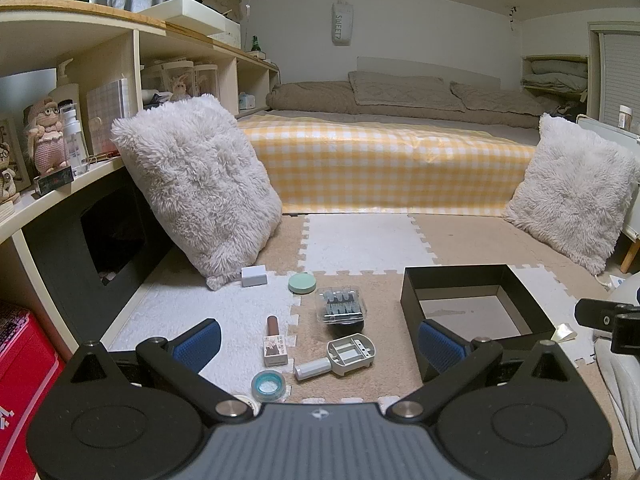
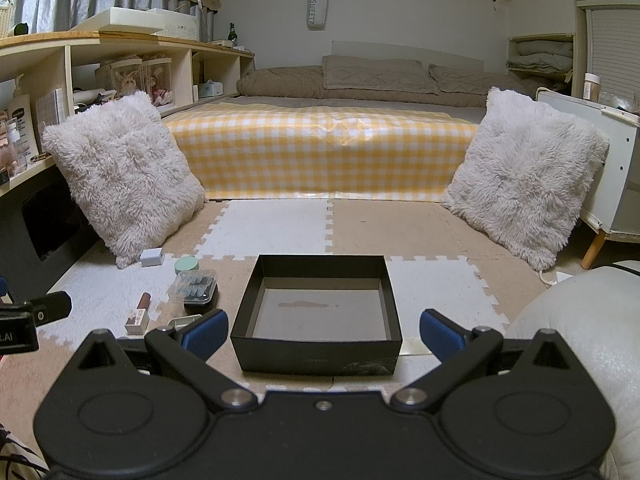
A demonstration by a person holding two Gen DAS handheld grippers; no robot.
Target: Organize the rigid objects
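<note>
Nothing packed yet: the black box (image 2: 316, 320) sits empty at centre frame on the foam floor mat (image 2: 420, 224)

Matte cardboard box first, then the hard smalls lower left, all still loose: clear ribbed case (image 1: 340, 305), grey plastic holder (image 1: 349, 354), boxed brown tube (image 1: 275, 340), mint round tin (image 1: 302, 283), white block (image 1: 254, 276), tape roll (image 1: 268, 386); left hand-held gripper (image 1: 318, 342) and right hand-held gripper (image 2: 320, 334) both spread wide, holding nothing

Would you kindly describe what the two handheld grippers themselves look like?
Both match: the left gripper and right gripper have black linkage arms on silver pivot pins, round black discs at the base, and blue textured pads on the fingers. The left body has a ribbed grey centre. No cables or sleeves show.
</note>
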